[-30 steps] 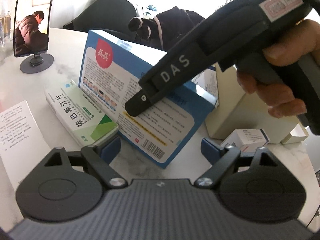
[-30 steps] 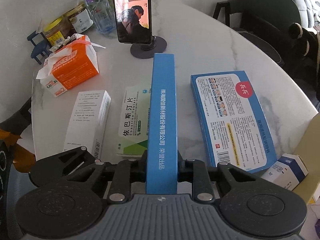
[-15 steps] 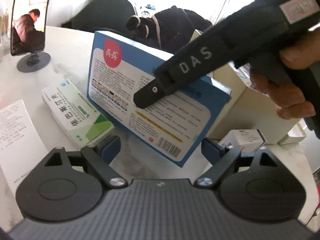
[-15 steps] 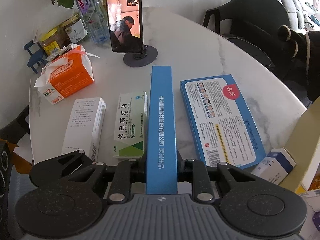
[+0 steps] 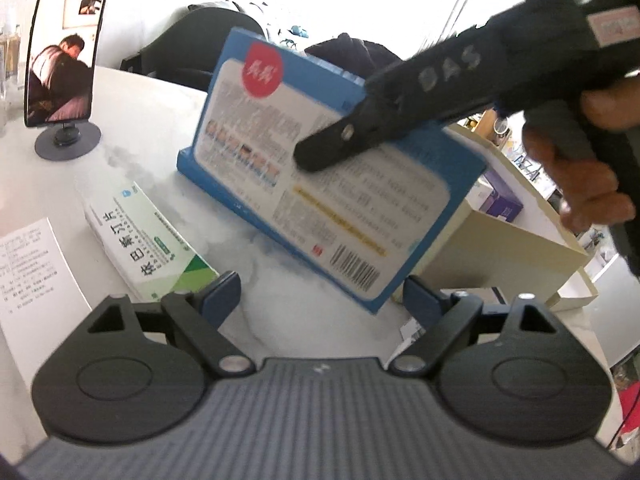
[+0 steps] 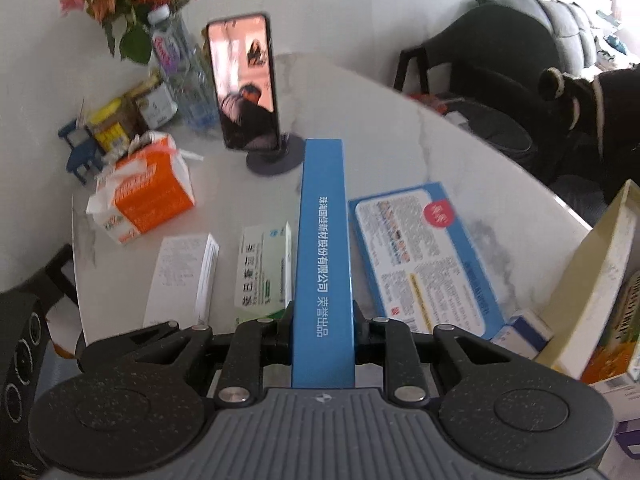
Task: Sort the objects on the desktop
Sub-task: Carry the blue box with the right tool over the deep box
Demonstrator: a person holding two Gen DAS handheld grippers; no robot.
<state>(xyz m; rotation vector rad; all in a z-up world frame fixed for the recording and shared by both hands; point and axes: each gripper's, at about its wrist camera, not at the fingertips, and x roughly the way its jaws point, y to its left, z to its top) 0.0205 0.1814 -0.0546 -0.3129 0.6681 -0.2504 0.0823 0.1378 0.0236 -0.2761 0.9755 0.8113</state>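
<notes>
Left wrist view: the left claw point(image 5: 320, 294) is spread wide and empty above the table point(image 5: 152, 128); the right claw point(image 5: 320, 152) clenches a blue box point(image 5: 360, 216), tilted in the air.
Right wrist view: that blue box point(image 6: 323, 256) stands edge-up between its pads, near the cream bin point(image 6: 592, 280)

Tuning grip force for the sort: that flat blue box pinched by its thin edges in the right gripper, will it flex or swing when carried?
The blue box looks like stiff thin card; no bowing shows. The right gripper is shut across its narrow edge near one end, so it may pivot. Probably light, though its contents are hidden.
</notes>
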